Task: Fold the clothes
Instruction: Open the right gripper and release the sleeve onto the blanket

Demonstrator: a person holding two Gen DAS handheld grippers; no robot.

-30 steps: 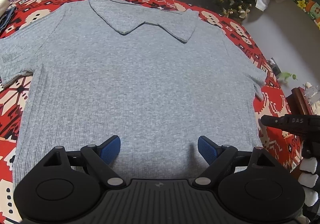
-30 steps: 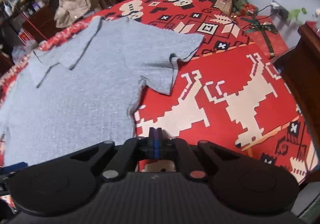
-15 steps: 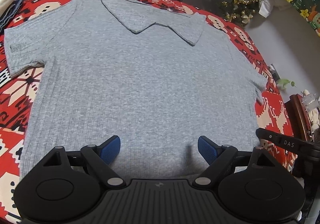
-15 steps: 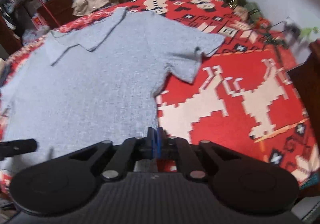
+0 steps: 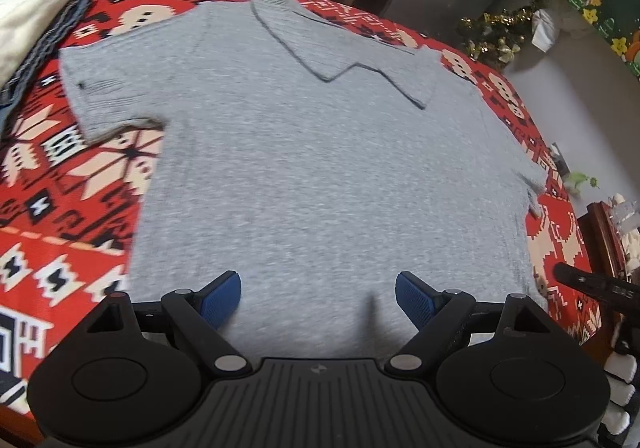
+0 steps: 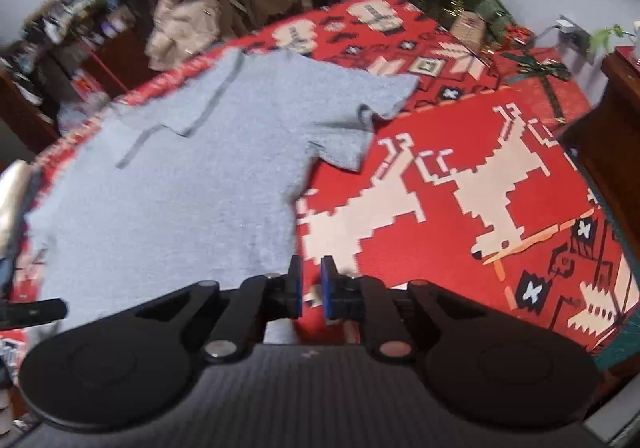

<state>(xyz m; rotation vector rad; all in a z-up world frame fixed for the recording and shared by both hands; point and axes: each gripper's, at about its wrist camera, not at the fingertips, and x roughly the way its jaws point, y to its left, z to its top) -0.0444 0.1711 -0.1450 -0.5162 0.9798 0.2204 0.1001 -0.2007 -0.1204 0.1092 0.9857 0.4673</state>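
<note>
1. The grey polo shirt [image 5: 312, 151] lies spread flat, collar [image 5: 344, 59] at the top of the frame, on the red patterned cloth [image 5: 80, 175] covering the surface; no fold has been made yet.
2. The left gripper [image 5: 318, 298] hangs over the shirt's lower hem at bottom centre, blue pads wide apart, nothing between them.
3. The right gripper [image 6: 311, 286] sits near the hem's corner at lower centre of its view; its jaws are opening, only a narrow gap so far, and no cloth shows in it.
4. To fold well, I judge each gripper should pinch a single clean edge at matching points, lift together and keep the fabric taut so the knit does not bunch.
5. The left view shows the whole shirt, including the sleeve [image 5: 108, 103] at left and the white and dark items at the upper left edge.
6. Only the right view shows the other sleeve [image 6: 360, 127] rumpled and partly turned over, worth smoothing first, plus the bare cloth at right.
</note>
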